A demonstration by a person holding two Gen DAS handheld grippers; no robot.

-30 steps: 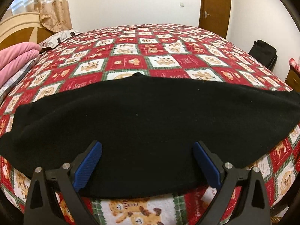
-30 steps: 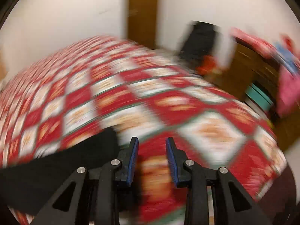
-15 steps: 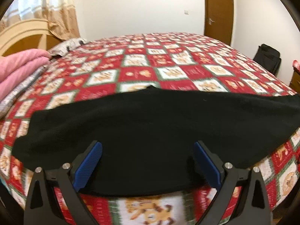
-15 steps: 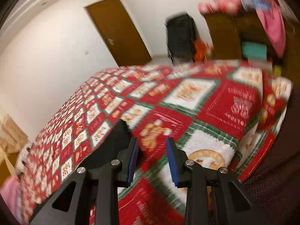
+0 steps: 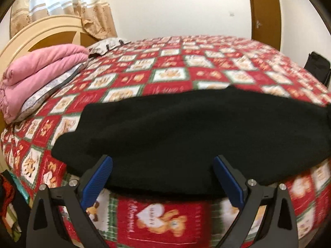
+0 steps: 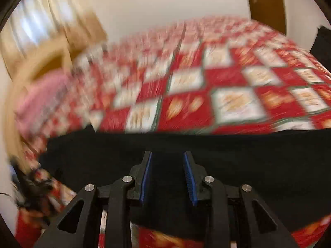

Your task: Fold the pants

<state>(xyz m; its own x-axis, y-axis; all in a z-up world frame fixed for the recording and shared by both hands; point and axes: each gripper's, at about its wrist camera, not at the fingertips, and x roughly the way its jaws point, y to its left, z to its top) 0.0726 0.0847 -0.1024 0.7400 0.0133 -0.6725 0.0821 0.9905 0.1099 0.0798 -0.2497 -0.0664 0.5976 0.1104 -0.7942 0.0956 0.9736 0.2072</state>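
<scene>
The black pants (image 5: 196,132) lie flat across the near part of the bed, folded lengthwise into one long band. My left gripper (image 5: 163,165) is wide open and empty, its blue pads over the near edge of the pants. The pants also fill the lower half of the blurred right wrist view (image 6: 227,161). My right gripper (image 6: 168,159) hovers over them with its jaws part open, a narrow gap between the pads and nothing in it.
The bed has a red, white and green bear-print quilt (image 5: 169,76). A folded pink blanket (image 5: 39,76) lies at the left by the cream headboard (image 5: 41,31). A brown door (image 5: 264,10) and a black bag (image 5: 316,66) are at the right.
The right gripper has swung quickly from the bed's far right corner back over the pants. The left gripper has shifted right along the near edge and stays open.
</scene>
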